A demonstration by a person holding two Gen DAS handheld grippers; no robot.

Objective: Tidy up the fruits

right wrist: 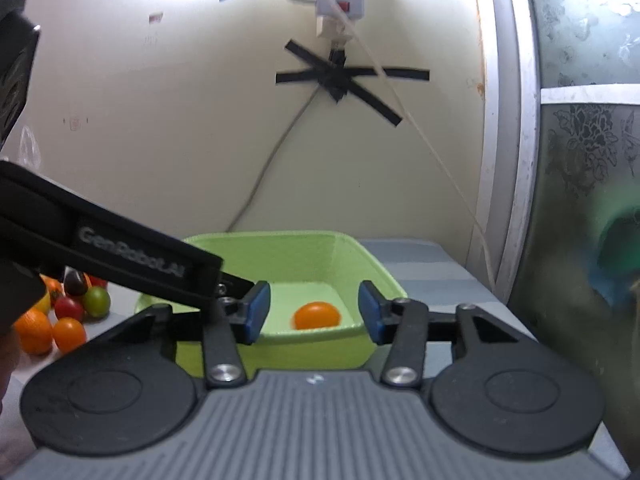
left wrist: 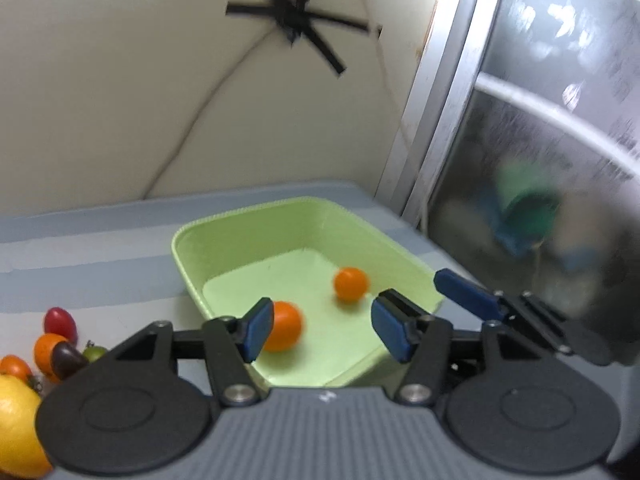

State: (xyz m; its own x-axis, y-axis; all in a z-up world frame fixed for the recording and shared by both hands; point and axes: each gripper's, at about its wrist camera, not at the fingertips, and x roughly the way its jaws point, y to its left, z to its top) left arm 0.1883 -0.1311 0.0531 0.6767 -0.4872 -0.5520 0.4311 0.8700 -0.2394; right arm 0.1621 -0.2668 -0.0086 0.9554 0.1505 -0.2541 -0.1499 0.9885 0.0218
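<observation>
1. Left wrist view: the left hand-held gripper point(left wrist: 322, 330) hangs over the near edge of the green tray point(left wrist: 240, 226), jaws apart with nothing between the pads. Two orange tomatoes lie loose on the tray floor, one point(left wrist: 285, 326) just behind the left pad, the other point(left wrist: 351, 283) further in. The remaining fruit pile point(left wrist: 56, 340) sits on the table point(left wrist: 100, 248) at far left beside a lemon point(left wrist: 16, 428).
2. Right wrist view: the right hand-held gripper point(right wrist: 314, 316) is likewise open and empty, pointing into the tray with one orange tomato point(right wrist: 317, 315) beyond its pads. The left tool's body crosses in from the left.
3. Judgement: both drops look complete. For the next pick, lift clear of the tray rim first, swing one tool at a time toward the pile to avoid collision, and close gently on one tomato.
</observation>
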